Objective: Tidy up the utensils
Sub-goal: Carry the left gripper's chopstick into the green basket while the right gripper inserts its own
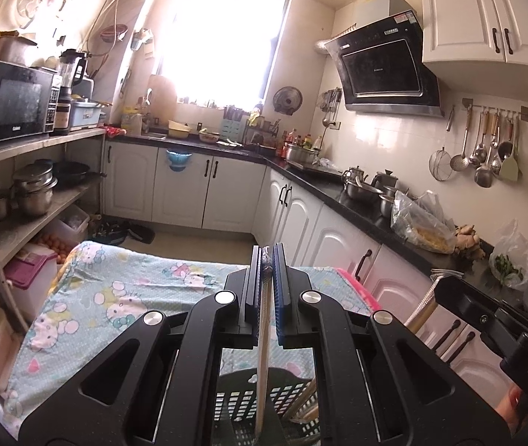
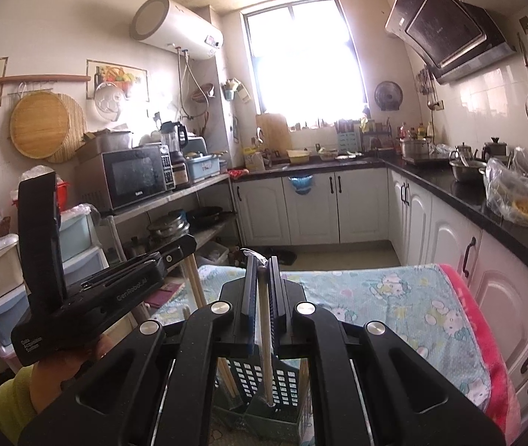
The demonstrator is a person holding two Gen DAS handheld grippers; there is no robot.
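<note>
My left gripper [image 1: 266, 260] is shut on a thin wooden chopstick [image 1: 262, 364] that hangs down into a dark perforated utensil basket [image 1: 241, 405] below it. My right gripper [image 2: 261, 265] is shut on a pale chopstick in clear wrap [image 2: 265, 353], whose lower end stands in the same basket [image 2: 282, 386]. More chopsticks [image 2: 226, 379] lean inside the basket. The right gripper shows at the right edge of the left wrist view [image 1: 446, 282]. The left gripper body shows at the left of the right wrist view [image 2: 89, 290].
The basket stands on a table covered by a light blue cartoon cloth [image 1: 115, 297] with a pink edge [image 2: 486, 342]. White cabinets and a black counter [image 1: 375, 215] with pots and bags run along the right. A shelf rack [image 1: 33, 171] with a microwave stands at left.
</note>
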